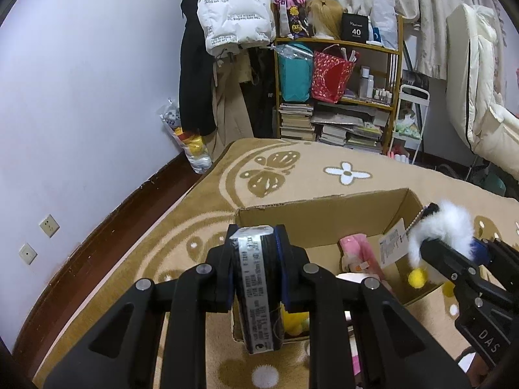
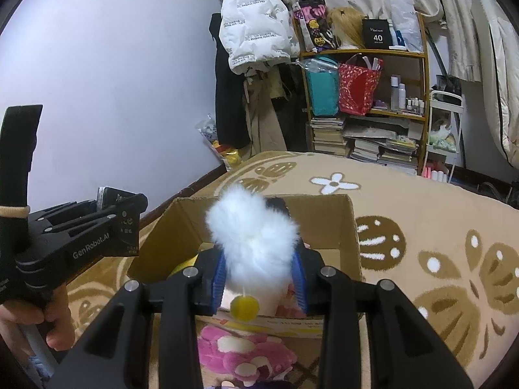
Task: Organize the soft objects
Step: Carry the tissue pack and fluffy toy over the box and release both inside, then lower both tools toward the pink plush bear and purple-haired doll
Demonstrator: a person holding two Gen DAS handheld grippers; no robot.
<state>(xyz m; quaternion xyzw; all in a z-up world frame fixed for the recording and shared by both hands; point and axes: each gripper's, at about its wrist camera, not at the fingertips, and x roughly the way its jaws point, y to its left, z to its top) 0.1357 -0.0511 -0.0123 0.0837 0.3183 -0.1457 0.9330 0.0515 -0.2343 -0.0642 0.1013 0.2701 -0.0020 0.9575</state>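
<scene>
My left gripper point(image 1: 256, 256) is shut on a black wrapped bundle with a silver printed label point(image 1: 258, 285), held above the near left corner of an open cardboard box point(image 1: 324, 214). My right gripper point(image 2: 259, 275) is shut on a white fluffy plush point(image 2: 253, 230) with a yellow pom-pom point(image 2: 244, 308) hanging below it, held over the box point(image 2: 324, 223); it also shows in the left wrist view point(image 1: 444, 227) with a paper tag point(image 1: 394, 246). Inside the box lie a pink soft item point(image 1: 360, 253) and something yellow point(image 1: 293, 322).
The box sits on a tan patterned rug point(image 1: 285, 168). A pink plush point(image 2: 246, 353) lies on the rug in front of the box. A shelf of books and bags point(image 1: 337, 97), hanging coats point(image 1: 233, 16) and a white cart point(image 1: 412, 120) stand at the far wall.
</scene>
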